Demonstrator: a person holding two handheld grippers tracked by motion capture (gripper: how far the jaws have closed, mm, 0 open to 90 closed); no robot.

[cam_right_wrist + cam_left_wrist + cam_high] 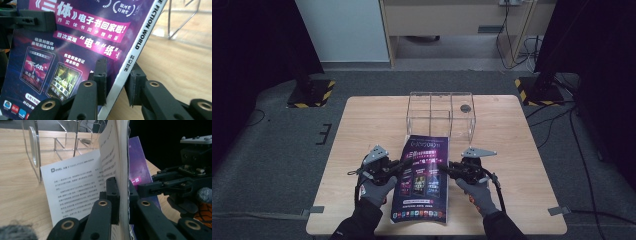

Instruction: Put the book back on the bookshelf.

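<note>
High view: you are holding the magazine [422, 180] over the wooden table [357, 130], long axis running away from you. The left gripper [404, 163] is pinching its open page edge; the right gripper [443, 167] is straddling the spine, jaws closing, grip uncertain. The clear organizer [441, 116] is sitting beyond both jaws.

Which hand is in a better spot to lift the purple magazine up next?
Probably the left. Its tongs are clamped shut on the page edge of the purple glossy paper magazine. The right tongs straddle its white spine with a gap visible on one side, so that hold looks less sure.
</note>
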